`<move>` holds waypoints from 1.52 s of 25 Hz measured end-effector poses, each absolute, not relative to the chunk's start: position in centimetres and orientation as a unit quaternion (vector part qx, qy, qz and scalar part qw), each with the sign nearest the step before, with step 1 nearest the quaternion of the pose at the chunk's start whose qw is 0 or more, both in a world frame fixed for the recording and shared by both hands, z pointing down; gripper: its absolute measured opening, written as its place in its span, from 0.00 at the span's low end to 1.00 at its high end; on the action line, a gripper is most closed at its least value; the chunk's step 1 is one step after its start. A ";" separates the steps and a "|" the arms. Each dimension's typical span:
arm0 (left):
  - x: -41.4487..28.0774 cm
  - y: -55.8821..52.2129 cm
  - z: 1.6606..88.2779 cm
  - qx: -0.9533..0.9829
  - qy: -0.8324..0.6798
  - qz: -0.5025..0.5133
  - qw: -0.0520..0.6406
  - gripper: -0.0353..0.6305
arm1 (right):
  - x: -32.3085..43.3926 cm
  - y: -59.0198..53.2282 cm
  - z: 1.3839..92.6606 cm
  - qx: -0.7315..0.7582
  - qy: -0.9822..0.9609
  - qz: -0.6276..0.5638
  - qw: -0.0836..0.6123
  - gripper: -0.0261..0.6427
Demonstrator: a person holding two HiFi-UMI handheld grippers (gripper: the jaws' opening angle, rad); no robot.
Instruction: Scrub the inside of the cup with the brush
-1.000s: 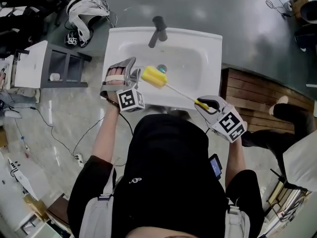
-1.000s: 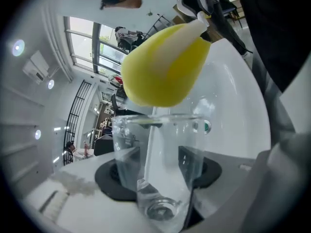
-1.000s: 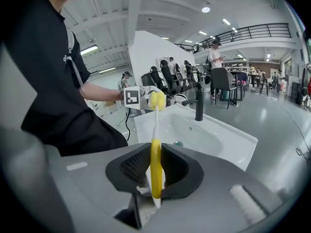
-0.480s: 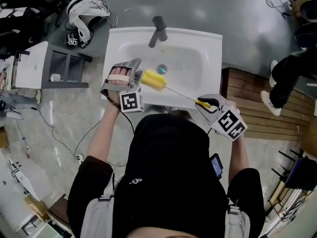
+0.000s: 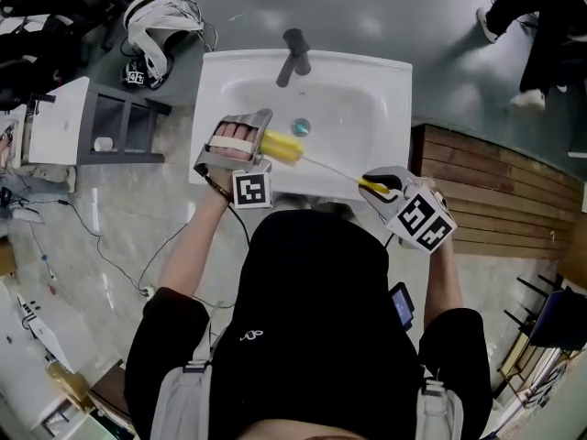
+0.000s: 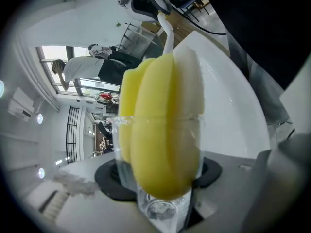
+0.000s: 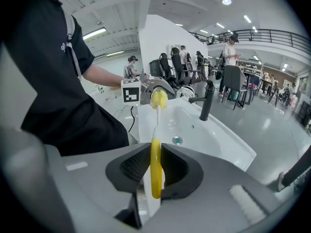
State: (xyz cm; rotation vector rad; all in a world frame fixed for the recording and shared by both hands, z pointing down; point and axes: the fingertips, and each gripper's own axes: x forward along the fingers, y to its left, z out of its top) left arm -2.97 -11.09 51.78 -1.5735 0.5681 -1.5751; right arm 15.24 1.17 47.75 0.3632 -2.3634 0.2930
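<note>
- My left hand-held gripper (image 6: 158, 176) is pinching the clear cup (image 6: 158, 208) low on its wall. The mouth points away from the jaws, which stand wide only because the glass fills them.
- My right hand-held gripper (image 7: 154, 165) is clamped on the yellow handle of the brush (image 7: 155, 152). The thin shaft runs straight out ahead of its jaws toward the left hand-held gripper.
- The yellow sponge head (image 6: 163, 130) is partly inside the cup. Its leading end sits past the rim and close to the bottom, and the rest sticks out beyond the mouth.
- Both hand-held grippers hang over the near part of the sink (image 5: 367, 90), with the faucet (image 5: 293, 55) beyond them.
- I judge the scrub to be under way, with the head not quite seated on the bottom.
- To do it well, I would line the shaft up with the cup's axis. A sideways push could lever the glass out of the left jaws.
- Short in-and-out strokes with a twist from the right side should wipe the whole wall. The head looks nearly as wide as the cup, so I expect drag.
- The glass is smooth and possibly wet, so I would make the left side a firm anchor and let only the right one move.
- The handle is gripped far from the head, so the shaft may flex, and light pressure suits it.
</note>
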 end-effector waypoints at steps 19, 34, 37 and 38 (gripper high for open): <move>-2.0 -12.2 51.2 -0.576 0.232 -0.638 0.457 0.46 | 13.0 -0.3 49.8 0.124 -0.893 0.104 0.419 0.14; -0.7 -12.2 52.0 -0.587 0.229 -0.634 0.448 0.46 | 10.4 -1.3 49.9 0.115 -0.894 0.103 0.420 0.14; -0.7 -12.1 52.3 -0.584 0.228 -0.639 0.445 0.46 | 10.1 -1.4 50.0 0.112 -0.895 0.102 0.421 0.14; -0.6 -12.1 52.3 -0.585 0.229 -0.638 0.445 0.46 | 9.9 -1.4 50.1 0.111 -0.894 0.102 0.421 0.14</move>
